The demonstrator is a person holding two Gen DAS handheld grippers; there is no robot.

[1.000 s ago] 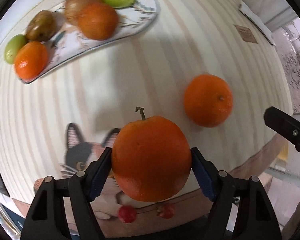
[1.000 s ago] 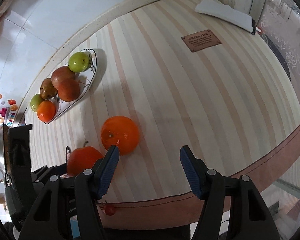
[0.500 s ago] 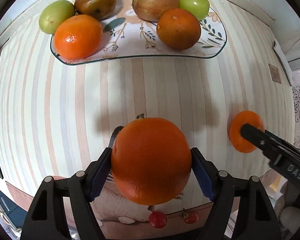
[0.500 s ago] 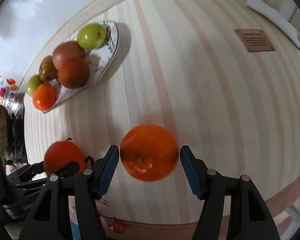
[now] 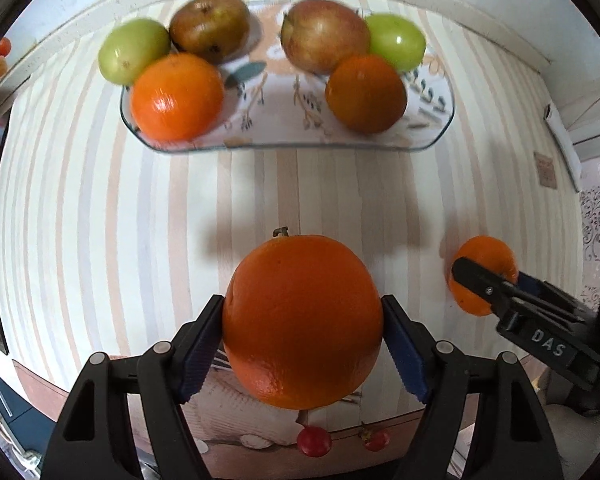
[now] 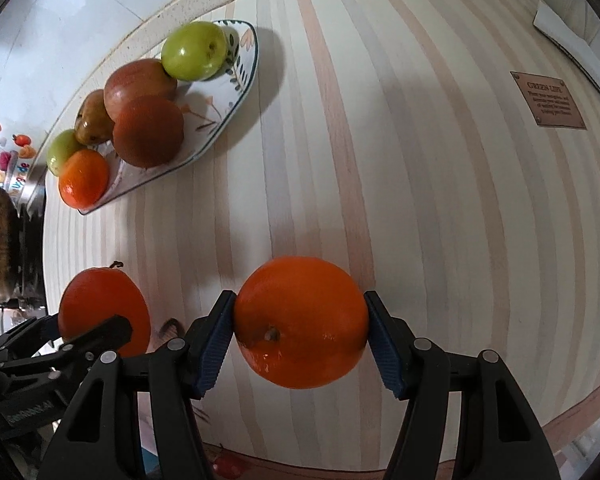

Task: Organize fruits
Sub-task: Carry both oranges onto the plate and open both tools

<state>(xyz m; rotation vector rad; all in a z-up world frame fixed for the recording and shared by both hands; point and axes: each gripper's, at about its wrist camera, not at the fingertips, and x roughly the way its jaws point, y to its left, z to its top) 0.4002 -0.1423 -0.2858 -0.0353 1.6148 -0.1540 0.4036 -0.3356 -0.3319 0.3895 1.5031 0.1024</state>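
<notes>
A striped tablecloth [image 5: 100,208] covers the table. In the left wrist view, the left gripper [image 5: 302,344] is clamped on a stemmed orange [image 5: 302,320], with the fruit plate [image 5: 440,120] far beyond it. In the right wrist view, the right gripper [image 6: 300,340] has its blue pads against both sides of a second orange [image 6: 300,320] sitting on the cloth, right of the first.

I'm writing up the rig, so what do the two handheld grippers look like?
Both the left gripper and the right gripper are matte black plastic with angular open-frame fingers, silver rivets and ribbed blue pads. White lettering marks their sides. No sleeves or cables are visible.
</notes>
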